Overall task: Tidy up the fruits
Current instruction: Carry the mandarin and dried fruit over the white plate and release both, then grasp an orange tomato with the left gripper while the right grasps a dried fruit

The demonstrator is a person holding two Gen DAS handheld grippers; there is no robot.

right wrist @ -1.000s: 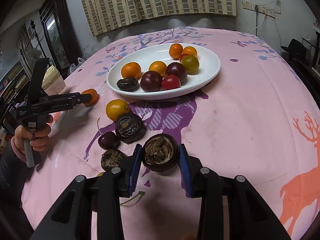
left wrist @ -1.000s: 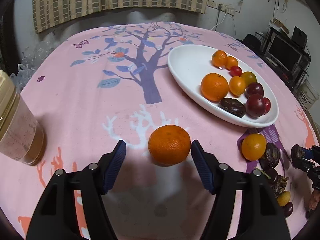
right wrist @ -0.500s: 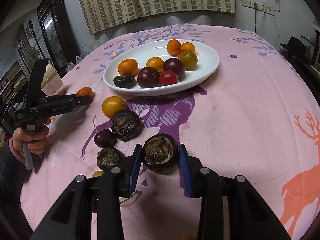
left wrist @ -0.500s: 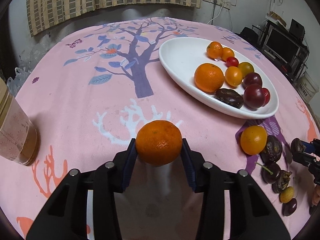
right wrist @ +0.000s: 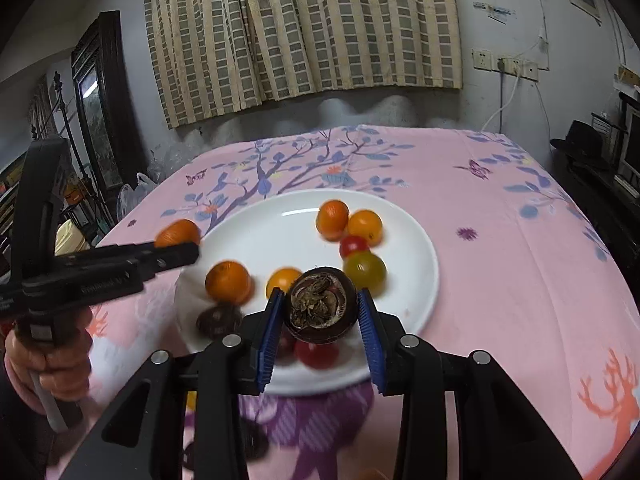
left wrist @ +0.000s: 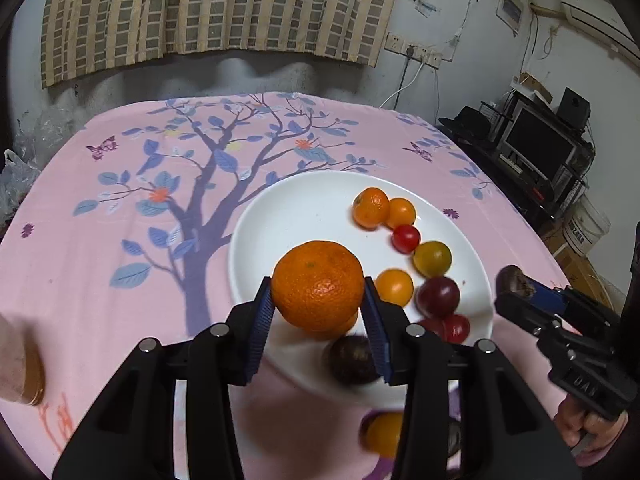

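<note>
Orange mandarin [left wrist: 318, 285], lifted off the pink cloth, now hangs pinched in the left gripper [left wrist: 318, 312] above the white plate [left wrist: 280, 216]; the right gripper [right wrist: 320, 320] clamps a dark mangosteen [right wrist: 320, 306] there too, both ready for release.

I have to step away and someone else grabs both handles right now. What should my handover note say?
Left tongs: shut on the large orange, held above the near side of the white plate.
Right tongs: shut on the dark mangosteen, held over the plate's near edge.
Done: the plate already carries a tangerine, small orange, red and yellow-green fruits, a plum and a dark fruit near the front rim.
Left: set down both held fruits in the plate's bare part, then fetch the orange fruit and dark pieces on the cloth in front of the plate.
</note>
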